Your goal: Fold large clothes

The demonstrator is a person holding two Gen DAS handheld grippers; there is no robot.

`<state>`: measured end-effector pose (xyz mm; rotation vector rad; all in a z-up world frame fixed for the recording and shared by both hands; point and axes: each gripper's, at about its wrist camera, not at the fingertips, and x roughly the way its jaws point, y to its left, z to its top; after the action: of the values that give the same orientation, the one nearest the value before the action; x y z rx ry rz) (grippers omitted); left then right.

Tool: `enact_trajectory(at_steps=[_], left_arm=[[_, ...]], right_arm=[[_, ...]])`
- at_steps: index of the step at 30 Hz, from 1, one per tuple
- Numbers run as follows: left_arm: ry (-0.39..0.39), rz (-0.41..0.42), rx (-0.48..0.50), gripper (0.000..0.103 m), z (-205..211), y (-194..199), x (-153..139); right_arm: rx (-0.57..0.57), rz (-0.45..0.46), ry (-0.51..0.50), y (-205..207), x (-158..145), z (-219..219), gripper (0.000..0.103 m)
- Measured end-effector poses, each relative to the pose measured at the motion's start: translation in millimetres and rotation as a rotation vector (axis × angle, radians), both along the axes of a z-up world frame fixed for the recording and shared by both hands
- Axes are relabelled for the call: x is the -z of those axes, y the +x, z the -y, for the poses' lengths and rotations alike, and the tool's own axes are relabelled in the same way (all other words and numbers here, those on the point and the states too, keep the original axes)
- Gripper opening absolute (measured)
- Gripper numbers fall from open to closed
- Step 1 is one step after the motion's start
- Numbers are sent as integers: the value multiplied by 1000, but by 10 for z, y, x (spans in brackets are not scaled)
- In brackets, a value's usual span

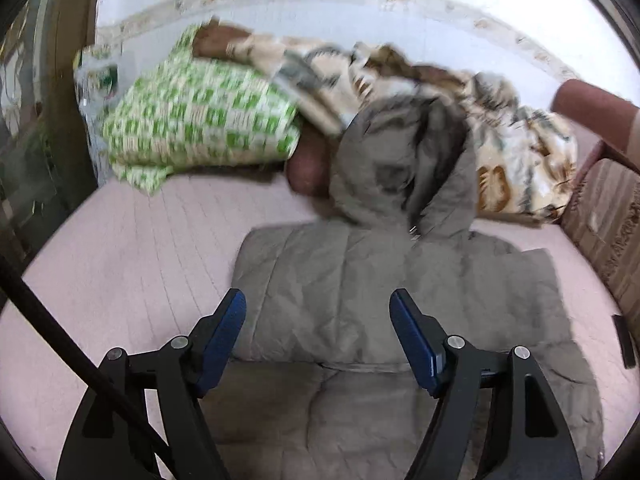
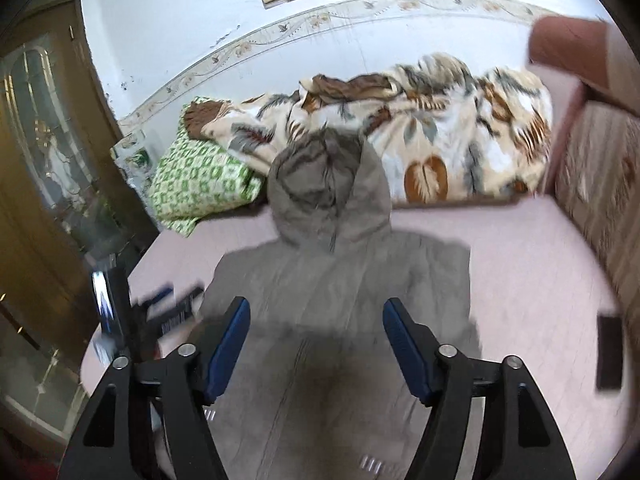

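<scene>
A grey padded jacket [image 1: 360,272] lies flat on the pink bed sheet [image 1: 120,248], its sides turned in so the body forms a rough rectangle. Its hood [image 1: 400,160] points away from me, against the bedding. My left gripper [image 1: 318,300] hovers open over the jacket's left half, and nothing sits between its blue pads [image 1: 224,332]. In the right wrist view the jacket [image 2: 340,272] fills the middle, with its hood [image 2: 328,188] at the far end. My right gripper [image 2: 316,308] hangs open above the jacket's front, holding nothing.
A green checked pillow [image 1: 200,120] and a leaf-patterned blanket [image 2: 440,140] lie bunched along the far wall. A patterned headboard [image 2: 600,200] bounds the right side, and a wooden door [image 2: 40,200] the left. A flat black object [image 2: 610,352] lies on the sheet at right. A blurred dark shape [image 2: 168,308] is beside the jacket's left edge.
</scene>
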<state>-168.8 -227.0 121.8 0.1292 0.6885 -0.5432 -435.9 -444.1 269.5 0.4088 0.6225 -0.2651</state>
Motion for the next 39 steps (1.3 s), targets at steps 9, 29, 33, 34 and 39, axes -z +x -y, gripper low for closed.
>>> enact_trajectory(at_steps=[9,29,33,34,39], left_arm=[[31,16,23,74,67,195,231],[54,-27,27,74,163,453,420],[23,-33,4,74,90,454,349],[20,-32,1,74,79,449,339],[-8,-21,-18,74,-45,438,221]], right_arm=[[24,-106,-71,2181,-52,1065,74],[95,-224,-248,3573,644,1633,6],[68,-164,-283,3151,455,1330,6],[54,-141,-270,2966,395,1234,6],[6,-58,-257,2133,260,738,6]])
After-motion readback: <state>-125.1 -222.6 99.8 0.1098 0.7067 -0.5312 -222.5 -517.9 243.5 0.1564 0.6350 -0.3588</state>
